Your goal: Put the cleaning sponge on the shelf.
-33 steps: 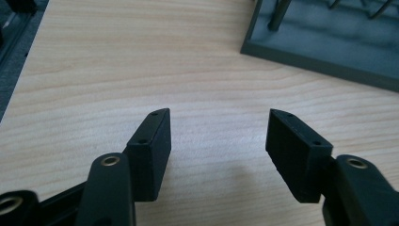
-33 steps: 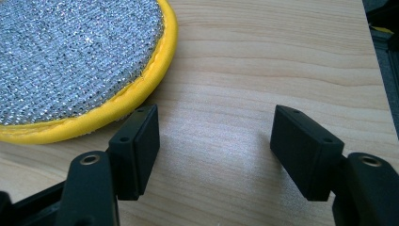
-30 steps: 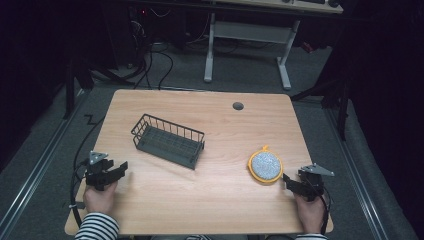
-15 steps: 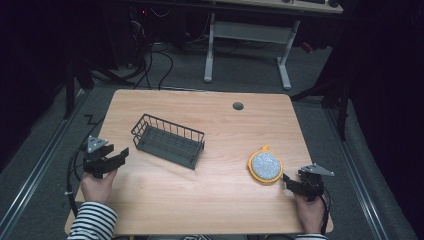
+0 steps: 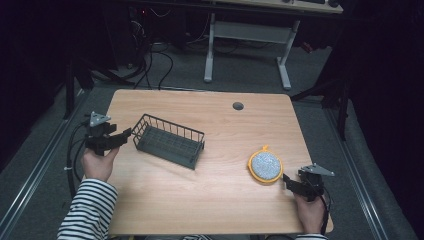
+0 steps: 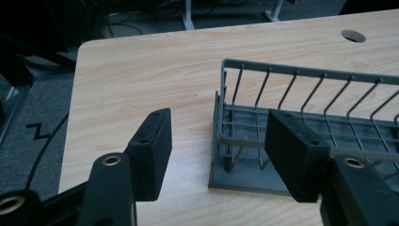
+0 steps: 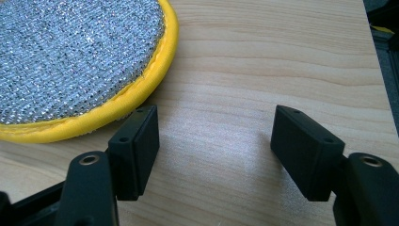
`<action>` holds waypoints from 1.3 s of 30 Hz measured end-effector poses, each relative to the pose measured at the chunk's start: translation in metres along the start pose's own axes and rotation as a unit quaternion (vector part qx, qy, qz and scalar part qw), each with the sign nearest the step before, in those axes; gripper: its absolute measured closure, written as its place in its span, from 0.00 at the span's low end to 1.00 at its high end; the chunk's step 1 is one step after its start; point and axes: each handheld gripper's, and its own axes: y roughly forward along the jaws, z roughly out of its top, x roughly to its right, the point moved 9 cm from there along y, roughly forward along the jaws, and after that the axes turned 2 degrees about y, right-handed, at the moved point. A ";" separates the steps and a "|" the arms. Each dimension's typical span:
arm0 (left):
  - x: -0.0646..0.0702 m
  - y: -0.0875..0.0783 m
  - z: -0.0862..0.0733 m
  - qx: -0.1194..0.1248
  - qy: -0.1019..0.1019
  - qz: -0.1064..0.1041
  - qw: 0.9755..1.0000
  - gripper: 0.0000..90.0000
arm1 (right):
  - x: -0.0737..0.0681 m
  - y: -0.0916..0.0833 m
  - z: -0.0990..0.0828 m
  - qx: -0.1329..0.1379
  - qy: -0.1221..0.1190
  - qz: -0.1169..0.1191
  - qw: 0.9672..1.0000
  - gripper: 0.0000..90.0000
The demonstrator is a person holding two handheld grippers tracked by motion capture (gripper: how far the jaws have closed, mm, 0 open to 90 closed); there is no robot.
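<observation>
The left gripper (image 5: 125, 134) is being held wide, empty, beside the wire basket (image 5: 169, 140) at frame left; the right gripper (image 5: 288, 180), wide, is being held near the scouring pad (image 5: 265, 165).

desk: light wood-grain top (image 5: 210, 200) with rounded corners, standing on grey floor
cable hole: small dark round grommet (image 5: 238, 106) set in the desk near its far edge
wire basket: dark grey, oblong, upright (image 5: 169, 141), standing on the desk's left half, skewed to its edges
scrubbing pad: round, silvery mesh with yellow rim (image 5: 265, 165), lying flat on the right half, well apart from the wire basket
</observation>
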 end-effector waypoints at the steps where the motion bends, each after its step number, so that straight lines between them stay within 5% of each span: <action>1: 0.001 0.004 0.003 -0.003 0.001 -0.002 1.000 0.47 | 0.000 0.000 0.000 0.000 0.000 0.000 1.000 0.37; 13: 0.010 0.056 0.015 -0.082 0.034 -0.022 0.996 0.59 | 0.000 0.000 0.000 -0.001 0.003 0.000 1.000 0.37; 22: 0.018 0.079 0.008 -0.108 0.039 -0.015 0.993 0.69 | 0.000 0.000 0.000 -0.001 0.000 -0.003 1.000 0.37; 39: 0.010 0.087 0.006 -0.127 -0.006 -0.010 0.992 0.92 | 0.001 0.000 0.000 0.001 0.003 -0.005 1.000 0.40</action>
